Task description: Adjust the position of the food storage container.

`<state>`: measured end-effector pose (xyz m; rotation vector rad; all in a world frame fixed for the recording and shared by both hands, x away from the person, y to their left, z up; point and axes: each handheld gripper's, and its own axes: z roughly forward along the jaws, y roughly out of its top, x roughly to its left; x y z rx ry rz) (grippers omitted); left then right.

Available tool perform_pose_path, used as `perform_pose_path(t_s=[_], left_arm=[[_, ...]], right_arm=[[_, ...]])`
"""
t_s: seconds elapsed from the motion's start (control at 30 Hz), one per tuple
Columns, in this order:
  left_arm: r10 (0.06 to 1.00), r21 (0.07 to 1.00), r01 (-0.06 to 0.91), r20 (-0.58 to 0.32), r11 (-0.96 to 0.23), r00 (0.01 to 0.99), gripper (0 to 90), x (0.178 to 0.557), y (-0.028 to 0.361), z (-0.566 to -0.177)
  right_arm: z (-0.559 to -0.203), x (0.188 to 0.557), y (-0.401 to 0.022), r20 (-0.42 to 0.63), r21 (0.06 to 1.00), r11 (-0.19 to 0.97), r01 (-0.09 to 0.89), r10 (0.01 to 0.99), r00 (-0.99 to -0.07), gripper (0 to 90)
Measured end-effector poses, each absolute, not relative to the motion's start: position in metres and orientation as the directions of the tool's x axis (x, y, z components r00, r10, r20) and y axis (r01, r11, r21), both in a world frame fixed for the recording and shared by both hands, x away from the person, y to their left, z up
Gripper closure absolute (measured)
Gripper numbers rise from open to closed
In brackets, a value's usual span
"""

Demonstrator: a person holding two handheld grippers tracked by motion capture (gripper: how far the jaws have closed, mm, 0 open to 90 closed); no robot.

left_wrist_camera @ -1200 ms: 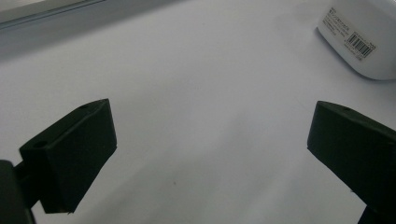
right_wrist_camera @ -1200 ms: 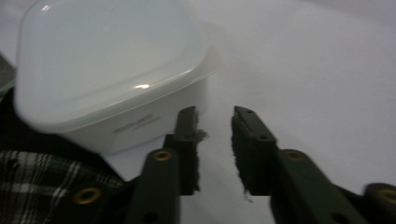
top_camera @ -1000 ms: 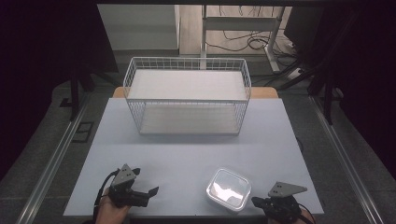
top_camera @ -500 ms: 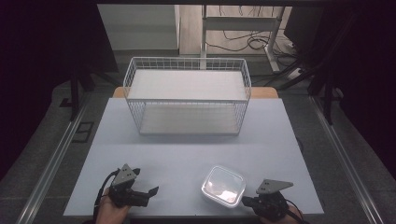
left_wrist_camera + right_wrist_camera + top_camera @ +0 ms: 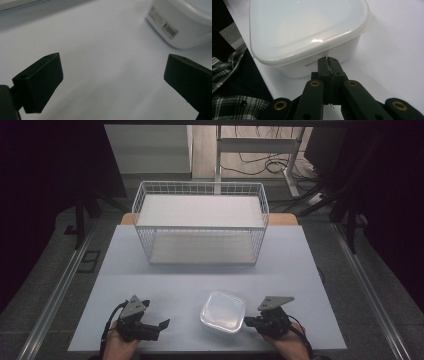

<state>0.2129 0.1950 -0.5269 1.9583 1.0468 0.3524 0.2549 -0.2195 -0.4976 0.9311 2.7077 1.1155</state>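
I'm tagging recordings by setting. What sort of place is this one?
Probably a lab or test workspace, not a home: a plain white table holding little besides a wire basket and a lidded plastic container, with loose cables on the floor behind.

The right gripper (image 5: 248, 321), jaws pressed together, slides leftward along the table's near edge until its tips meet the side wall of the lidded plastic container (image 5: 223, 311). The container shifts left with it, ending nearer the middle of the white table (image 5: 300, 270).
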Motion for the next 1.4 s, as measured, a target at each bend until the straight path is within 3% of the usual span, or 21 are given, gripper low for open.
perform_pose_path(t_s=[0.47, 0.77, 0.93, 1.1, 1.13, 1.17, 1.2, 1.23, 1.27, 1.3, 1.33, 1.37, 1.4], left_arm=[[0.779, 0.793, 0.54, -0.14, -0.282, 0.612, 2.2, 0.214, 0.194, -0.528], [0.774, 0.793, 0.54, -0.143, -0.283, 0.617, 2.3, 0.214, 0.194, -0.527], [0.768, 0.797, 0.54, -0.158, -0.271, 0.62, 2.6, 0.214, 0.194, -0.527], [0.763, 0.801, 0.53, -0.15, -0.279, 0.629, 2.7, 0.213, 0.191, -0.526], [0.762, 0.801, 0.528, -0.147, -0.283, 0.631, 2.7, 0.213, 0.191, -0.526], [0.762, 0.797, 0.529, -0.14, -0.292, 0.632, 2.7, 0.213, 0.19, -0.527], [0.762, 0.797, 0.529, -0.14, -0.292, 0.632, 2.7, 0.213, 0.19, -0.527], [0.763, 0.796, 0.525, -0.129, -0.301, 0.633, 2.7, 0.213, 0.19, -0.527], [0.763, 0.796, 0.525, -0.129, -0.301, 0.633, 2.6, 0.213, 0.19, -0.527], [0.763, 0.796, 0.522, -0.122, -0.307, 0.635, 2.6, 0.213, 0.19, -0.528], [0.763, 0.796, 0.522, -0.122, -0.307, 0.635, 2.6, 0.213, 0.19, -0.528], [0.759, 0.8, 0.522, -0.135, -0.296, 0.637, 2.7, 0.214, 0.191, -0.528], [0.759, 0.8, 0.522, -0.135, -0.296, 0.637, 2.7, 0.214, 0.191, -0.528]], right_arm=[[-0.495, 0.288, -0.173, 0.124, 0.642, 0.607, 0.468, 0.52, -0.845, 89.2], [-0.494, 0.307, -0.166, 0.108, 0.659, 0.591, 0.465, 0.537, -0.836, 89.2], [-0.491, 0.294, -0.181, 0.094, 0.689, 0.562, 0.457, 0.555, -0.826, 87.2], [-0.483, 0.27, -0.199, 0.055, 0.735, 0.538, 0.413, 0.56, -0.827, 71.9], [-0.482, 0.266, -0.202, 0.047, 0.742, 0.535, 0.404, 0.559, -0.828, 66.4], [-0.482, 0.261, -0.205, 0.031, 0.755, 0.53, 0.385, 0.558, -0.829, 54.1], [-0.482, 0.261, -0.205, 0.031, 0.755, 0.53, 0.385, 0.558, -0.829, 54.1], [-0.484, 0.26, -0.207, 0.044, 0.754, 0.531, 0.386, 0.547, -0.836, 44.7], [-0.484, 0.26, -0.207, 0.044, 0.754, 0.531, 0.386, 0.547, -0.836, 44.7], [-0.488, 0.26, -0.207, 0.056, 0.757, 0.522, 0.394, 0.548, -0.834, 35.4], [-0.488, 0.26, -0.207, 0.056, 0.757, 0.522, 0.394, 0.548, -0.834, 35.4], [-0.491, 0.263, -0.206, 0.068, 0.751, 0.523, 0.403, 0.545, -0.835, 28.0], [-0.491, 0.263, -0.206, 0.068, 0.751, 0.523, 0.403, 0.545, -0.835, 28.0]])
